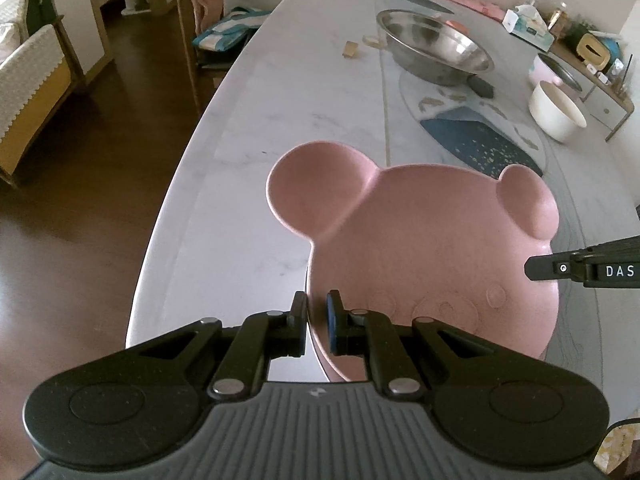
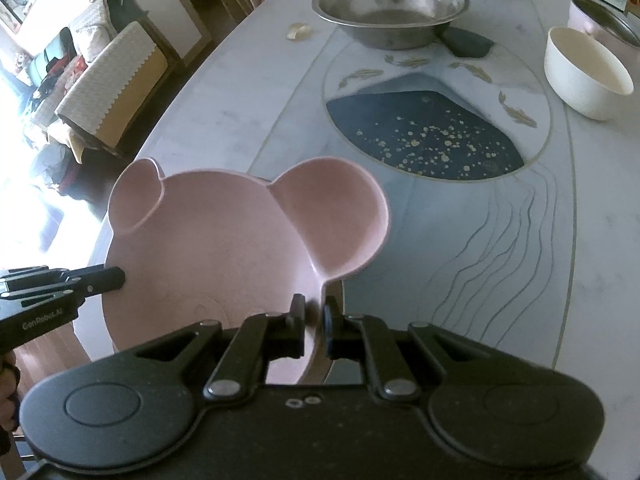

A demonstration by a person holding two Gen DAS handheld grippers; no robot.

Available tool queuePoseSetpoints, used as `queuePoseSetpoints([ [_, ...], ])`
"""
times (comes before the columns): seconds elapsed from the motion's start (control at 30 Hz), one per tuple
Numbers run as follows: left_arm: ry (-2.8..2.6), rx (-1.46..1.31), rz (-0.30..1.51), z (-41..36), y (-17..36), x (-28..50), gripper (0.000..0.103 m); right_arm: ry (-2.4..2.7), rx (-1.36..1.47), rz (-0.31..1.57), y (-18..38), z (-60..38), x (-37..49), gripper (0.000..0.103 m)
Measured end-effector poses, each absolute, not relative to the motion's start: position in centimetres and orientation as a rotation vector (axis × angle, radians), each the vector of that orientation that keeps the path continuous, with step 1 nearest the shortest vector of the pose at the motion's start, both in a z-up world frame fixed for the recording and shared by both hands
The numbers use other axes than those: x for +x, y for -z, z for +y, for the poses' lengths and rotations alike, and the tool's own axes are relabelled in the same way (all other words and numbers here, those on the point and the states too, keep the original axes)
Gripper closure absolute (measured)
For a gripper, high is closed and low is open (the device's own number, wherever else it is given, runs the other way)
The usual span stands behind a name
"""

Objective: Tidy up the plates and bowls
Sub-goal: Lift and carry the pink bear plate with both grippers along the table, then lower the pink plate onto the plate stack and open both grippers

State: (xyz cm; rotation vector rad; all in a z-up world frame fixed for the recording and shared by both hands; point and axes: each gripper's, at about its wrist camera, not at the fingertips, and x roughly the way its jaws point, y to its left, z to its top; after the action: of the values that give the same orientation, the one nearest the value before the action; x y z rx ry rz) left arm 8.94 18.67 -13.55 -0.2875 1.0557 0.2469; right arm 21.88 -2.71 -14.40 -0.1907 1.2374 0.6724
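The left gripper (image 1: 317,322) and right gripper (image 2: 314,326) are each clamped on opposite rims of the pink bear-shaped plate (image 1: 432,256). The plate is over the near edge of the marble table (image 1: 256,128), short of the steel bowl (image 1: 434,46) and the white bowl (image 1: 556,110).

Marble-patterned counter (image 1: 248,92) extends ahead of the tool, bearing an inlaid dark oval panel (image 2: 424,136) with gold flecks. Tissue box (image 1: 528,26) and assorted clutter sit far ahead, right. Wooden floor (image 1: 80,208) and cushioned chair (image 1: 28,92) lie left.
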Motion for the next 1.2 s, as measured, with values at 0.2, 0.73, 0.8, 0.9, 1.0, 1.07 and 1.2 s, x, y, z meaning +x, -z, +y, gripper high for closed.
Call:
queuePoseSetpoints([
  [0.2,-0.240,-0.296,1.053,18.9,13.7,8.7,0.094,-0.660,-0.228,1.222,14.3,-2.2,21.5,0.090],
  [0.73,-0.255,-0.309,1.008,19.2,12.6,7.4,0.094,-0.647,-0.239,1.191,12.8,-2.2,20.8,0.073],
  [0.8,-0.254,-0.307,0.993,19.2,12.1,7.2,0.094,-0.651,-0.241,1.173,12.2,-2.3,20.5,0.072],
  [0.9,-0.239,-0.308,0.967,19.1,11.1,6.9,0.093,-0.665,-0.237,1.147,11.3,-2.4,20.0,0.069],
  [1.0,-0.208,-0.306,0.938,18.7,10.1,6.7,0.091,-0.681,-0.232,1.119,10.2,-2.5,19.5,0.066],
  [1.07,-0.191,-0.294,0.917,18.2,9.4,6.8,0.091,-0.690,-0.232,1.094,9.4,-2.6,19.1,0.064],
  [1.2,-0.152,-0.281,0.882,17.0,8.0,7.2,0.089,-0.702,-0.218,1.059,7.9,-2.8,18.6,0.058],
])
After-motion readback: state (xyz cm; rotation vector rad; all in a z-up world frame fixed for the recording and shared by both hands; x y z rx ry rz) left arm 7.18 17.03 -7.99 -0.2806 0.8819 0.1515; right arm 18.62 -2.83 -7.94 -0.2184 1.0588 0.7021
